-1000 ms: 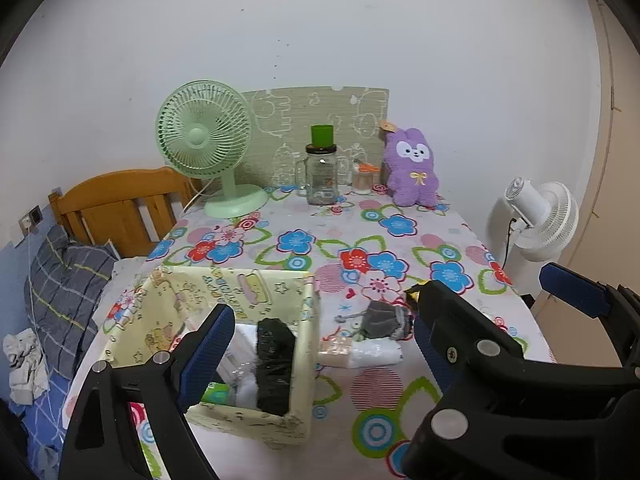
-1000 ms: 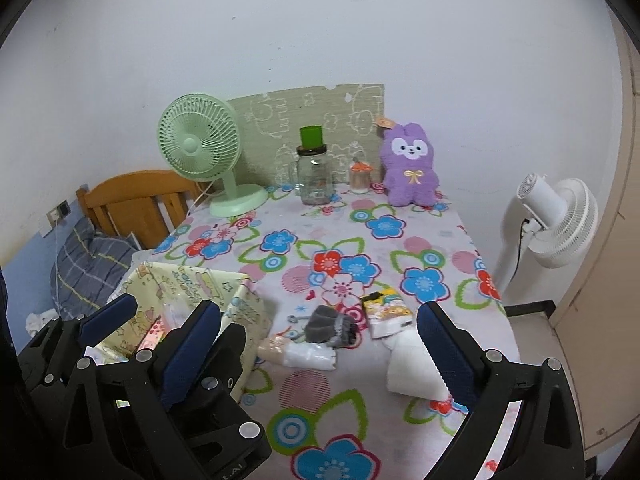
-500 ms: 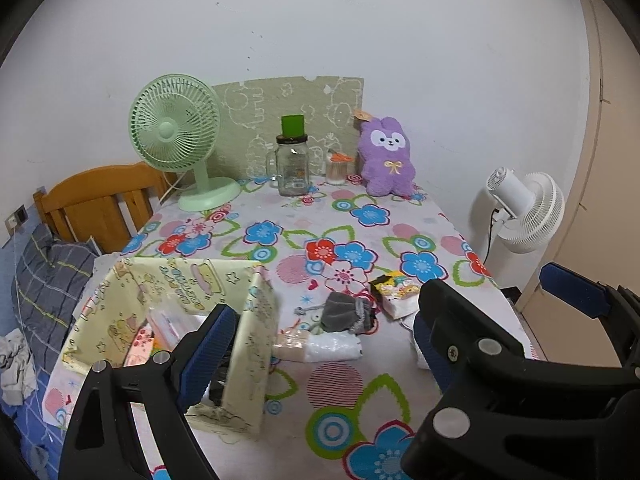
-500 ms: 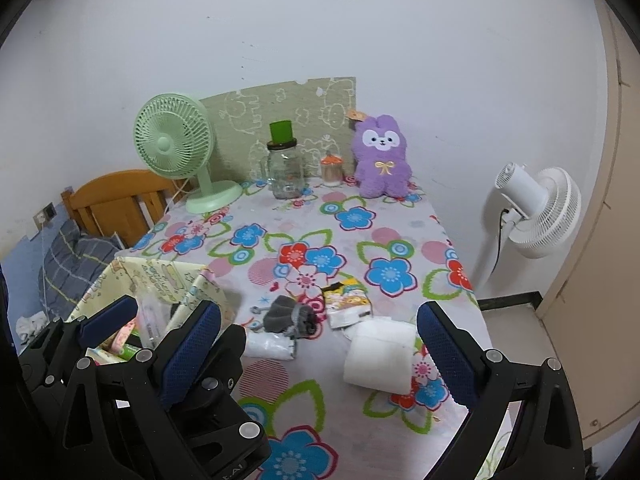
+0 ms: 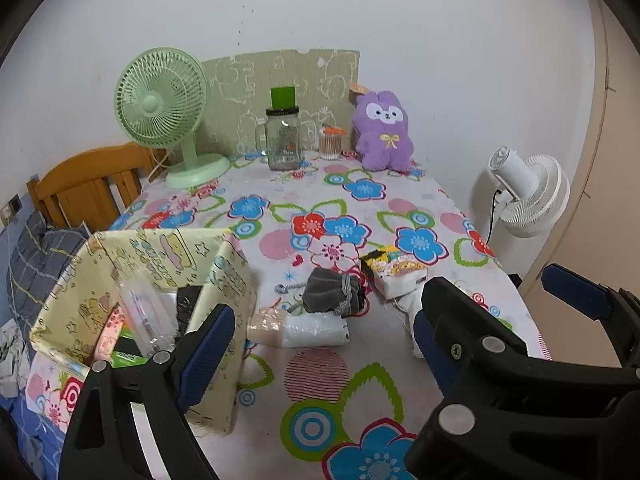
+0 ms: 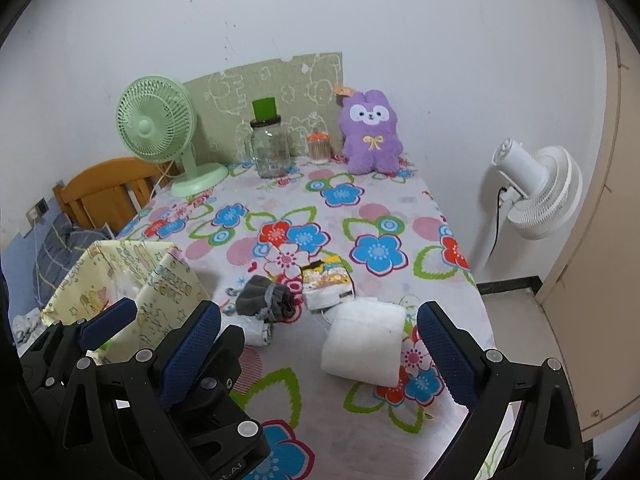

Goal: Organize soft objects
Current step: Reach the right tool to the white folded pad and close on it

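White padded fabric roll (image 6: 364, 344) lies just ahead between my right tongs (image 6: 320, 356), long axis crossways; both tongs gape wide, left tongs (image 5: 320, 344) farther off.

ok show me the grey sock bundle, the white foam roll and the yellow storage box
grey sock bundle (image 6: 266, 300), right wrist view, middle.
white foam roll (image 6: 366, 344), right wrist view, top side.
yellow storage box (image 5: 228, 280), left wrist view, right wall.

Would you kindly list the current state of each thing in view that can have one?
left claw: open, empty.
right claw: open, empty.
yellow fabric bin: open-topped, partly filled.
grey sock bundle: rolled, on the tablecloth.
white folded pad: lying flat, outside the bin.
tissue pack: lying on the table.
glass jar: upright, lidded.
green desk fan: upright; spinning cannot be told.
purple plush bunny: sitting upright.
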Demonstrator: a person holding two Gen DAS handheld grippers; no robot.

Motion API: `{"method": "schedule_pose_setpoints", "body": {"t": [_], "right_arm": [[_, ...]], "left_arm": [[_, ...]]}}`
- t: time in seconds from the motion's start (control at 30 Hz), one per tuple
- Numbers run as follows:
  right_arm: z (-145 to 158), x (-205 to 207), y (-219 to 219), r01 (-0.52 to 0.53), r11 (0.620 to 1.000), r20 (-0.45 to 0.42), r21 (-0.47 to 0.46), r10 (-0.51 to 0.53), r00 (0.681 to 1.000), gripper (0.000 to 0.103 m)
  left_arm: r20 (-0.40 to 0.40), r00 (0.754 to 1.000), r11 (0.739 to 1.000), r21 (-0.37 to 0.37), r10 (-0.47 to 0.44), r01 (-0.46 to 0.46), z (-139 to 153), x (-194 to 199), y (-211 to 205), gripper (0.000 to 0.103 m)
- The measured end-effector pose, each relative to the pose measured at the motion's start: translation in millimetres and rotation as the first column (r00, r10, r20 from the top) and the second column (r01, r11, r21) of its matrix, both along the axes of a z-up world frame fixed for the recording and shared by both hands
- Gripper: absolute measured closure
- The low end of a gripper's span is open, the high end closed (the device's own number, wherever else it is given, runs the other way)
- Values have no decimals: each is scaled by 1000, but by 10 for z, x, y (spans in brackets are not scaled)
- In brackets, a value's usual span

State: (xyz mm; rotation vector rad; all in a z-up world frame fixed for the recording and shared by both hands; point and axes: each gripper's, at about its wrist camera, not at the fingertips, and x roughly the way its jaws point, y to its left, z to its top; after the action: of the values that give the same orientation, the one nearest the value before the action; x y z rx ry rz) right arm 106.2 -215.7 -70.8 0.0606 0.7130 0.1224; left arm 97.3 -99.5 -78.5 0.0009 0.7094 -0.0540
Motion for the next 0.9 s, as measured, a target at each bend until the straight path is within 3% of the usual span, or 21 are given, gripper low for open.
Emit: {"method": "schedule_pose_setpoints", "body": {"t": [0.13, 0.9], "right_arm": [[-122, 66, -51, 15, 1000, -21, -1, -15, 1000, 3], [-768, 492, -215, 47, 999, -164, -6, -48, 985, 3]], "left_arm": [[-37, 999, 1000, -7, -9, 9, -115, 62, -27, 22], [-150, 989, 1000, 25, -3, 7, -680, 452, -178, 17]]}}
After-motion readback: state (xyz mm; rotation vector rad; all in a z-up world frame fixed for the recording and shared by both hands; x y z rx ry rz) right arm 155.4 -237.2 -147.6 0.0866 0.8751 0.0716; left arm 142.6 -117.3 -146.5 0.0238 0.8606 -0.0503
